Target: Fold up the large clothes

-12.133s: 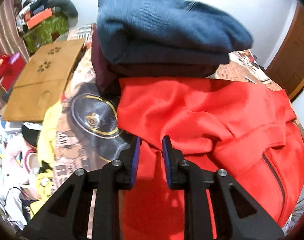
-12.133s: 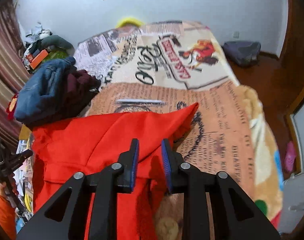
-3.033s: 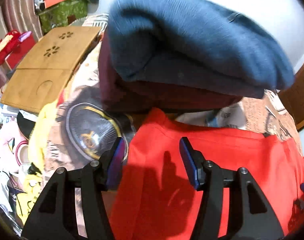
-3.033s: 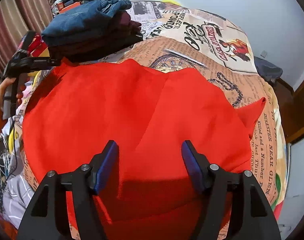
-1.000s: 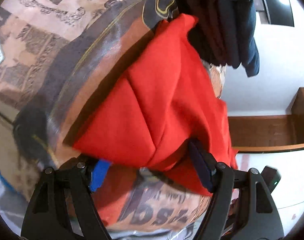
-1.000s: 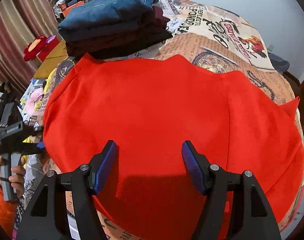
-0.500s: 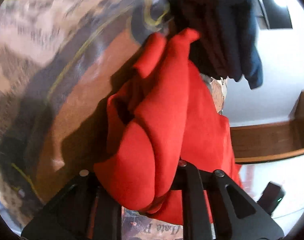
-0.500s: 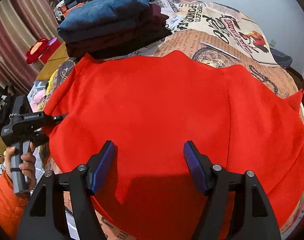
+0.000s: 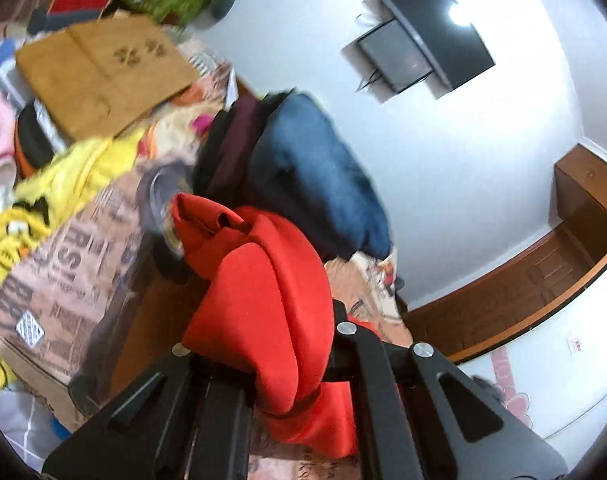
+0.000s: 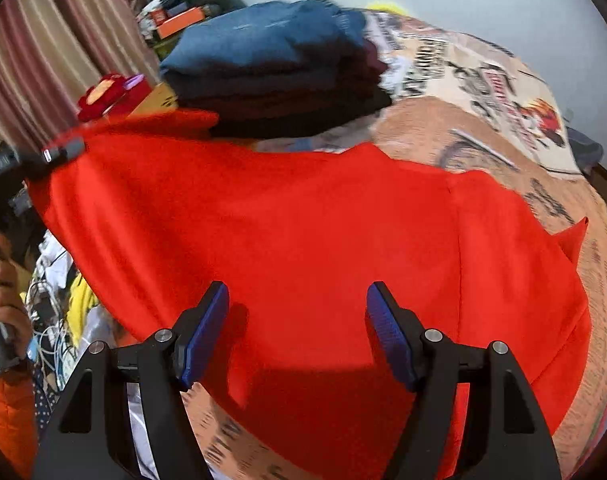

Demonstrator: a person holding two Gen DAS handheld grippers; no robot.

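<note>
A large red garment (image 10: 323,240) lies spread on the printed bedspread (image 10: 483,92). My left gripper (image 9: 263,344) is shut on a bunched edge of the red garment (image 9: 263,280) and holds it lifted off the bed; its fingertips are hidden by the cloth. In the right wrist view the left gripper (image 10: 59,152) holds the garment's far left edge raised. My right gripper (image 10: 297,332) is open and empty, just above the garment's near part.
A stack of folded dark blue and maroon clothes (image 10: 275,64) sits on the bed behind the red garment, also in the left wrist view (image 9: 303,176). A brown board (image 9: 99,68), yellow cloth (image 9: 55,192) and clutter lie left of the bed. A wooden door (image 9: 543,272) stands right.
My left gripper closed on the garment's left edge and has lifted it up off the bed. My right gripper stays open over the garment, shifted slightly.
</note>
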